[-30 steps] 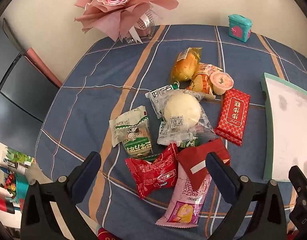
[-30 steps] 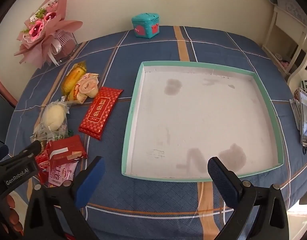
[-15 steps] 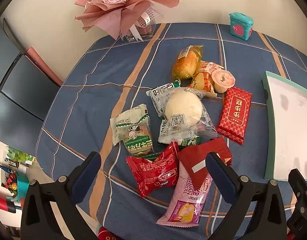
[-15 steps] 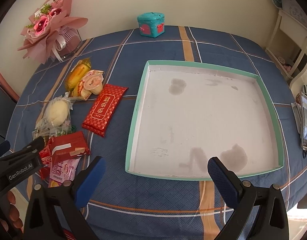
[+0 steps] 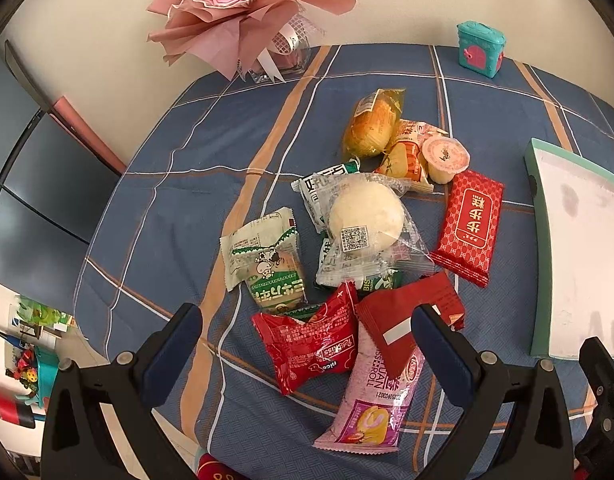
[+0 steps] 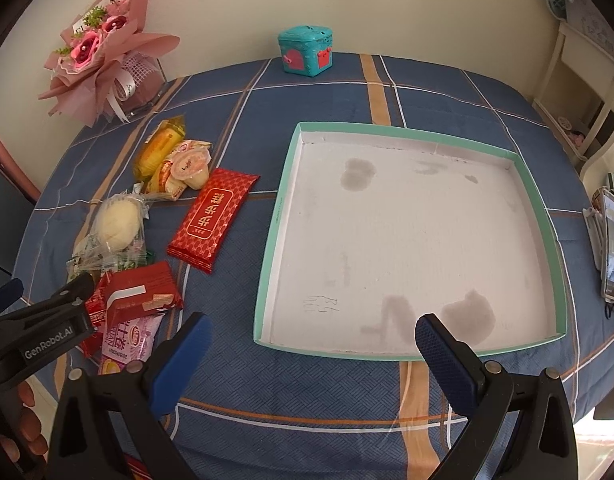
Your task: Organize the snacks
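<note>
- Left wrist view: the left gripper (image 5: 307, 344) has its jaws wide and holds nothing, above the crinkled red foil snack packet (image 5: 309, 350) and the long pink roll-cake wrapper (image 5: 373, 396); the snack pile sits a little lower in the picture than one second ago
- Right wrist view: the right gripper (image 6: 311, 350) is wide too and empty, before the near rim of the shallow mint-edged white cardboard tray (image 6: 541, 216); the tray appears further right than before, and the flat red patterned packet (image 6: 213, 220) lies just left of it

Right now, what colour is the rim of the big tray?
Mint green, around a white inside; the tray shows best in the right wrist view.
</note>
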{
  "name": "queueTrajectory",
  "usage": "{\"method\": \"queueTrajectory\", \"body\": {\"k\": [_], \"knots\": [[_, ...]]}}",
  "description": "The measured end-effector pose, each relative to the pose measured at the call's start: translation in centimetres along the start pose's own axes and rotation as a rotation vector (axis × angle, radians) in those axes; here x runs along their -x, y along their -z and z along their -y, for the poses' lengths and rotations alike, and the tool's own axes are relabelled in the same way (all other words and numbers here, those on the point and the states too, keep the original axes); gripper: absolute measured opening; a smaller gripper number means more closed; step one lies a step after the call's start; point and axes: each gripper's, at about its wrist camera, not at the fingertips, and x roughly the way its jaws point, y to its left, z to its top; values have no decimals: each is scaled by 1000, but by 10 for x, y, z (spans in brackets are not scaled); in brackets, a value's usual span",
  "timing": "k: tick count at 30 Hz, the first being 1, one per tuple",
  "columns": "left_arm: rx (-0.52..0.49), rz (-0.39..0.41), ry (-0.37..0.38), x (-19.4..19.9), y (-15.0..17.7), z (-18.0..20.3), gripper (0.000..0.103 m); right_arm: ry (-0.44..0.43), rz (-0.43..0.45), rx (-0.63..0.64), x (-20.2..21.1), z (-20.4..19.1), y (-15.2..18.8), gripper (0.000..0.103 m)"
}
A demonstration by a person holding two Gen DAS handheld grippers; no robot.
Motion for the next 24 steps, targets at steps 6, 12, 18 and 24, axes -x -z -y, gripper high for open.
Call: {"method": "queueTrajectory", "body": {"k": [6,12,18,24], "knots": [[-1,-1,0,0,0,0,103,1,0,-1,0,0,0,103],[-3,0,-2,0,1,2,103,3,-3,-5,0,2,0,103],[-1,0,-2,0,1,2,103,3,-3,-5,0,2,0,103],[-2,-1,-2,0,0,2,103,4,-3,-6,-1,2,0,103]]}}
